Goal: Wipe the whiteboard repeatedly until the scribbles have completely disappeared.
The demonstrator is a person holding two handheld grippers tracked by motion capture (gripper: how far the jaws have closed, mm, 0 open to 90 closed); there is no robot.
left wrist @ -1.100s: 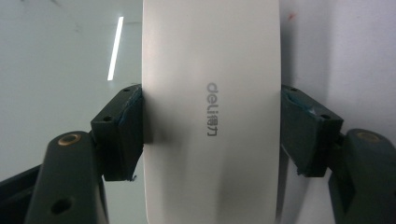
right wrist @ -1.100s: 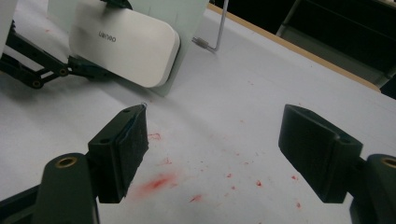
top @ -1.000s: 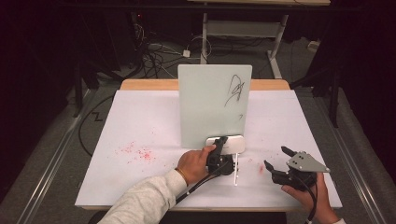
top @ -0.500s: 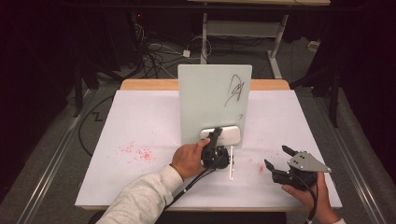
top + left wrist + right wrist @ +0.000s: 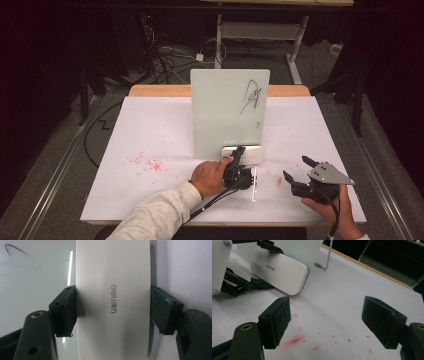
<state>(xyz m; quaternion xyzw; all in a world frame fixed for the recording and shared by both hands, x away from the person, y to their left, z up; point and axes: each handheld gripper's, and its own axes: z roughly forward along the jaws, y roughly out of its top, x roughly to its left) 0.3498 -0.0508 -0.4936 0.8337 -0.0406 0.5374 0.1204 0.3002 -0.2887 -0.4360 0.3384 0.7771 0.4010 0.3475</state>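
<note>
Since the earlier frames the left tool (image 5: 239, 159) has advanced from the table's front toward the upright board, and its jaws now close on the white eraser block (image 5: 243, 154); the right tool has stayed put. No containers are present.

Left portion: the table (image 5: 150, 130) carries a smooth white sheet over a wooden top, marked by a scatter of red specks (image 5: 147, 163).

Centre: a pale, glossy whiteboard (image 5: 227, 112) stands upright, bearing black scribbles at its upper right. The eraser block lies flat at the board's foot, touching it. It is a smooth, matte white slab with rounded corners and grey lettering. In the left gripper view both black pads press its long sides (image 5: 113, 302). A thin clear rod (image 5: 254, 182) lies just beside the tool.

Right portion: the right tool (image 5: 297, 170) hovers near the table's front edge, jaws spread wide and empty, above a red smear (image 5: 295, 340).
</note>
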